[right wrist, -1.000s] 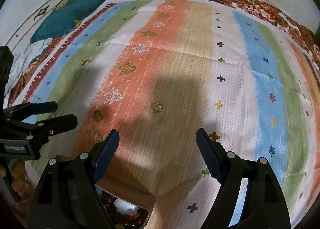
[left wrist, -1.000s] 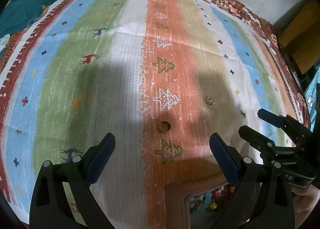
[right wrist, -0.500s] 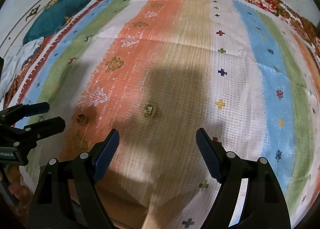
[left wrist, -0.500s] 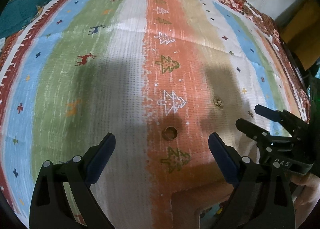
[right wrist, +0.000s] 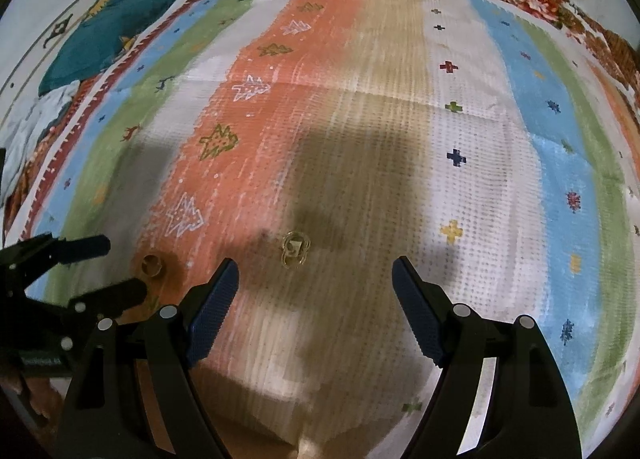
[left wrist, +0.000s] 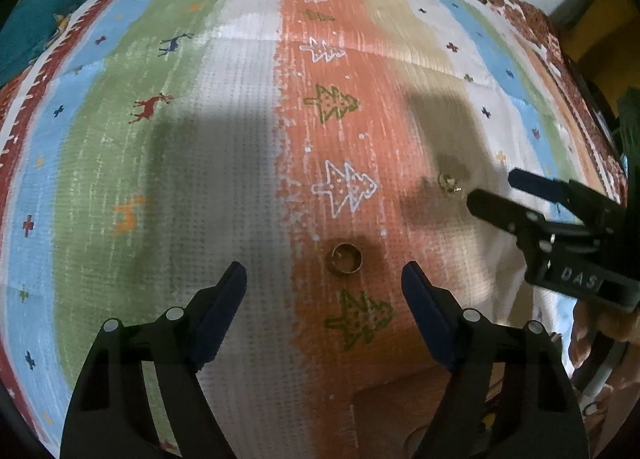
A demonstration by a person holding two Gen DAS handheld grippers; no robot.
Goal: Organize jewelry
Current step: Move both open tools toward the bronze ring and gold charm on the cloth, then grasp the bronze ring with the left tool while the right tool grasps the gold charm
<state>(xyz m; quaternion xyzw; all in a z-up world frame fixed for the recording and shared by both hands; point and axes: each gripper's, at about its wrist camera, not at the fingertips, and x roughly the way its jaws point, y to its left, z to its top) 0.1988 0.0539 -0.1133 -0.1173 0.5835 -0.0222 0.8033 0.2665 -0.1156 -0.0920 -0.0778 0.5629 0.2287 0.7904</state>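
A striped woven rug (left wrist: 224, 163) with small tree and deer motifs covers the surface, seen from two cameras pointing steeply down. Two gold pieces lie on it. A plain gold ring (left wrist: 344, 257) rests on the orange stripe, between a white tree motif (left wrist: 346, 189) beyond it and a green tree nearer the camera. A small ornate gold piece (right wrist: 295, 249), perhaps an earring or clasp, lies well apart from the ring on its tan-stripe side, in shadow.

The left gripper (left wrist: 324, 283) hangs just short of the ring, lined up so the ring sits a little beyond the gap. Its jaws are closing, but nothing is between them yet and they touch nothing. This looks like narrowing ahead of a pinch on such a small object.

The right gripper (right wrist: 314, 277) hangs the same way over the ornate piece, which lies just beyond its tips. Its jaws stand wide apart and empty.

Each hand seems assigned one item, so both can be picked up together. The corner of a wooden box (left wrist: 400, 411) shows at the near edge, on the camera side of the ring, likely where the jewelry goes.
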